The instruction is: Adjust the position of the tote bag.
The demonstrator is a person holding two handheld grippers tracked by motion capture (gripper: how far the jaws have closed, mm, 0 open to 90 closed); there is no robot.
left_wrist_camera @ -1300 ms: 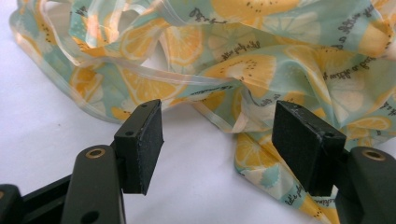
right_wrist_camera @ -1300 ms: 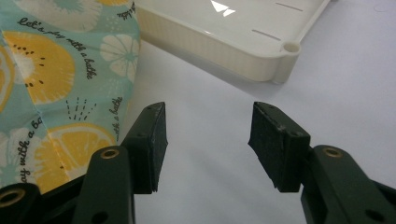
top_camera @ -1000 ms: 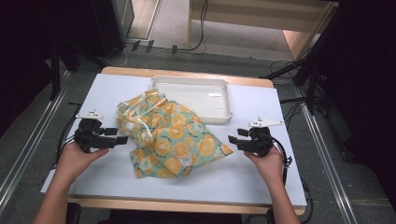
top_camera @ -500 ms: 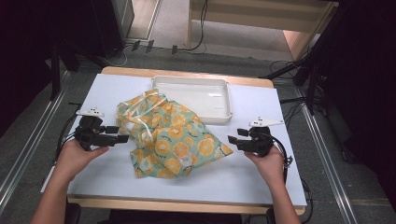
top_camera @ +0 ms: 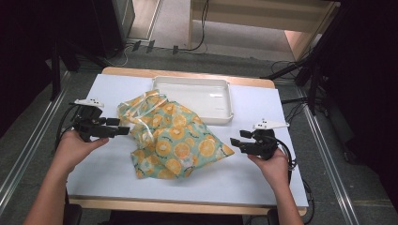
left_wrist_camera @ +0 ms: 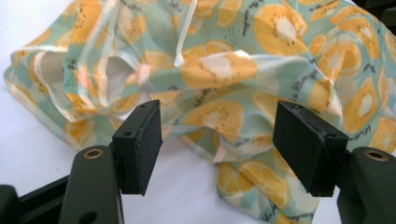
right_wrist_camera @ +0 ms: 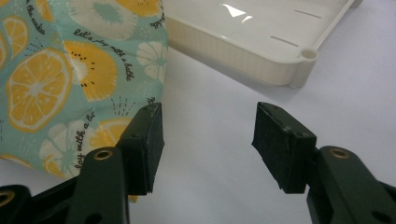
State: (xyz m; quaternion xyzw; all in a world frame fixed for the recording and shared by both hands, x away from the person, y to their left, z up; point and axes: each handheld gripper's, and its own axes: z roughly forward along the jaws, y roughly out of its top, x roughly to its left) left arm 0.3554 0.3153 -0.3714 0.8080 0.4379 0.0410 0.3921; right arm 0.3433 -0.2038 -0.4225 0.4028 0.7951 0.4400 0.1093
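- A crumpled teal cloth bag printed with orange citrus slices [top_camera: 173,138] lies heaped at the middle of the white tabletop [top_camera: 263,178], its far edge close to a shallow white plastic tray [top_camera: 220,110] set near the table's far side.
- The left gripper [top_camera: 123,131] is held level at the bag's left edge, jaws apart and clamped on nothing. In the left gripper view [left_wrist_camera: 217,140] the bag's rumpled folds and a pale drawstring [left_wrist_camera: 187,32] lie just beyond the two black pads and show through the gap between them, but the pads do not press on the cloth.
- The right gripper [top_camera: 233,144] sits just beside the bag's right corner, jaws spread wide. In the right gripper view [right_wrist_camera: 208,140] bare tabletop lies between the pads, the bag's printed corner [right_wrist_camera: 70,84] beside the left-hand pad and the tray's rim [right_wrist_camera: 280,70] beyond.
- Against the frame a second earlier, the right jaws have just been opening a little further, with nothing between them. The bag and tray lie as before; both hands appear in nearly the same places.
- The person's forearms enter from the near edge. The left hand [top_camera: 77,147] grips its tool from behind, pointing right toward the bag; the right hand [top_camera: 272,161] holds its tool pointing left, a cable trailing off the table's right side.
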